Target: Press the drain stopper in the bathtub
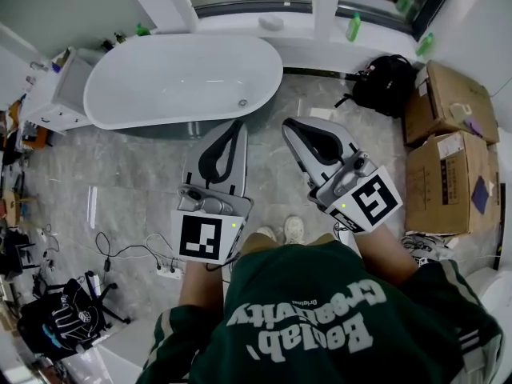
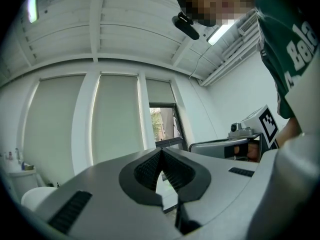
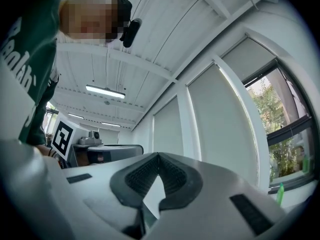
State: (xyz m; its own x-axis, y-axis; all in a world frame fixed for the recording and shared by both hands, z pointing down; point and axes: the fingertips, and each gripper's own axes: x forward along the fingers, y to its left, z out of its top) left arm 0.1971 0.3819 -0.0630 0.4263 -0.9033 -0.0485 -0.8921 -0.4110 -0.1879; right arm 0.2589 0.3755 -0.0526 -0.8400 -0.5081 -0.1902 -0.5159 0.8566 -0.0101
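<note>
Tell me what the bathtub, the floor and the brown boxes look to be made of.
Bathtub: glossy white, probably acrylic or enamel; smooth surface with a soft sheen. Floor: polished stone or marble-look tile; grey veining and faint reflections. Boxes: brown cardboard, matt; folded flaps, labels and tape.

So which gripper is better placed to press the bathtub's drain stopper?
Left, probably: in the head view the left gripper lines up with the drain stopper; the right gripper sits farther aside. Both shut, empty.

"Creativity" printed on green sweatshirt (image 1: 320, 326), upside down
</note>
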